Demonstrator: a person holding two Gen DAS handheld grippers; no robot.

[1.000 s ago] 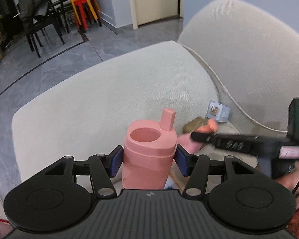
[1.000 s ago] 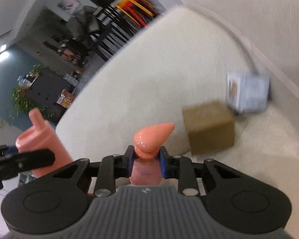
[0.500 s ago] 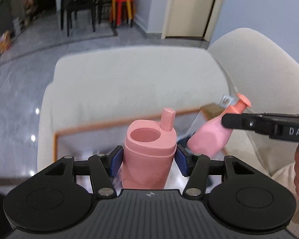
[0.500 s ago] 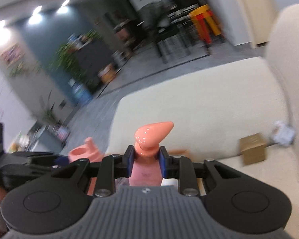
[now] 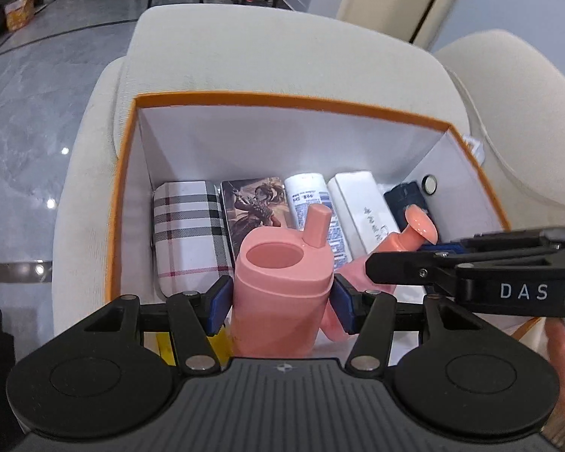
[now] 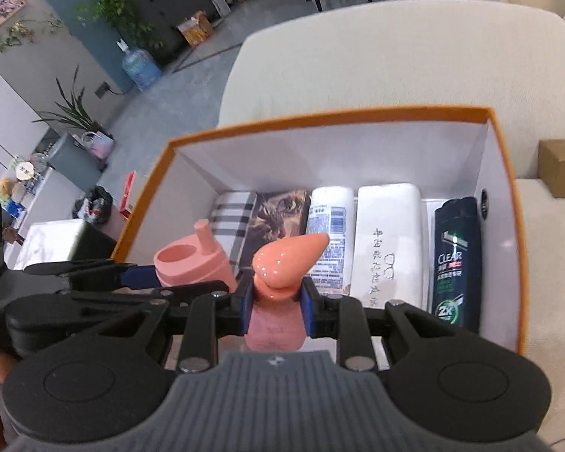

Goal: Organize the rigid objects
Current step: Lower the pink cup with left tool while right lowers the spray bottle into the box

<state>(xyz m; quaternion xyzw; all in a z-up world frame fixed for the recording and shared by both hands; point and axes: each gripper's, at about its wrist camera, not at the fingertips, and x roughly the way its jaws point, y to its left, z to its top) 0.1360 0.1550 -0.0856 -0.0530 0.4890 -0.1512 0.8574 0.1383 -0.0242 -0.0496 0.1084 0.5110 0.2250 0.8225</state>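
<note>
The left hand-held gripper [image 5: 280,303] is gripping a pink cup [image 5: 280,293] by its body, its blue pads pressing both sides; the cup is standing upright with its spout [image 5: 317,226] pointing up. The right hand-held gripper [image 6: 275,310] is clamping a pink bottle [image 6: 278,326] just below its coral pump head [image 6: 288,260], the jaws nearly closed on the narrow neck. Both are hanging over the near part of an orange-rimmed box [image 5: 282,97] that is sitting on a cream sofa [image 5: 275,45].

Inside the box, a row of things is filling the far end, lying side by side and touching or nearly so: a plaid case [image 5: 188,233] against the left wall, a picture box [image 5: 254,209], a white labelled bottle [image 6: 331,233], a white case [image 6: 388,241] and a dark shampoo bottle [image 6: 457,260] against the right wall. A small round thing [image 5: 429,184] is showing by the right wall; what it is cannot be told.

In the left view the cup and bottle are sitting side by side, very close, with the right gripper's arm crossing just to the right of the cup. The white floor of the box is showing only in thin strips beneath the grippers; something yellow [image 5: 165,344] is peeking out under the left gripper's left finger. A brown carton [image 6: 561,167] is lying on the sofa outside the box's right wall.
</note>
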